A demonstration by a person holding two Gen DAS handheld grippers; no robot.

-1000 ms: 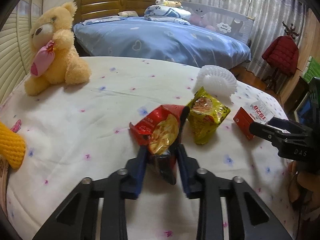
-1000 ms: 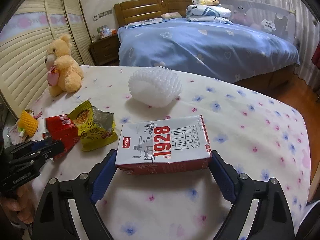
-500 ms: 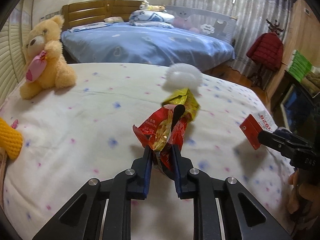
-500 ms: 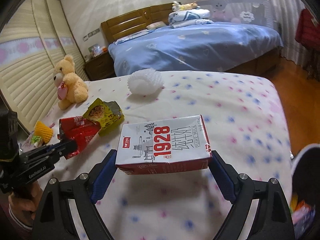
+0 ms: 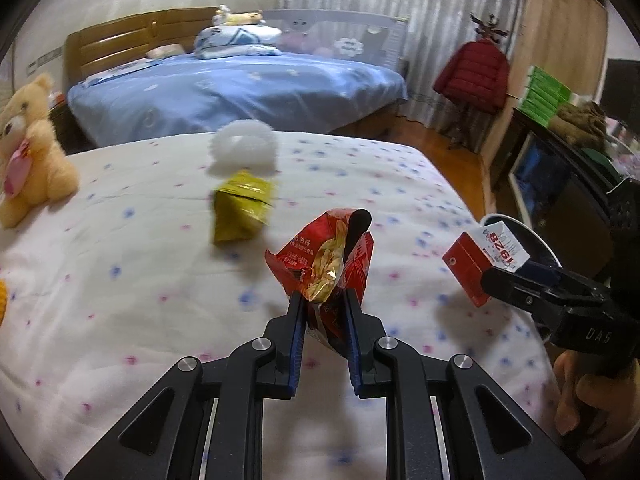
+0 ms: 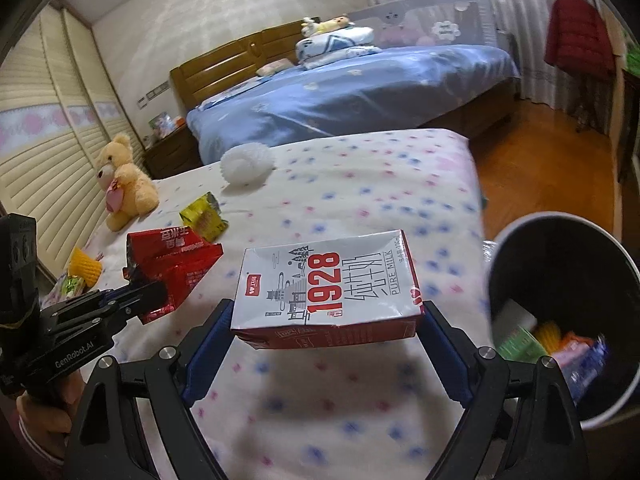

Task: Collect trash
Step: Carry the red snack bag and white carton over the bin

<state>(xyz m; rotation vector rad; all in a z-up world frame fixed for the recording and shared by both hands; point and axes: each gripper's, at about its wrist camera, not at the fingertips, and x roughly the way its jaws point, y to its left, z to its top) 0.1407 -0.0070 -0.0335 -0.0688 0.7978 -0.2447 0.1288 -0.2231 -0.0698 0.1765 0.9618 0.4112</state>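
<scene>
Teddy bear (image 6: 122, 179) sits at the bed's (image 6: 360, 216) left edge, not trash, so left alone. Yellow snack wrapper (image 6: 203, 218) and white foam fruit net (image 6: 245, 165) lie on the bed toward its far edge, apart from both tools; likely next pickups. Left hand-held gripper (image 5: 325, 322) is clamped narrow on the red snack bag (image 5: 326, 266), pinching its lower end so the crumpled top stands up clear of the bed. Right hand-held gripper (image 6: 326, 340) is spread wide, fingers pressing the milk carton's (image 6: 326, 286) short ends, carton flat and lifted off the bed. Trash bin (image 6: 560, 312) stands just off the bed's right edge, already holding wrappers; both loads look staged for dropping there, carton closer.
</scene>
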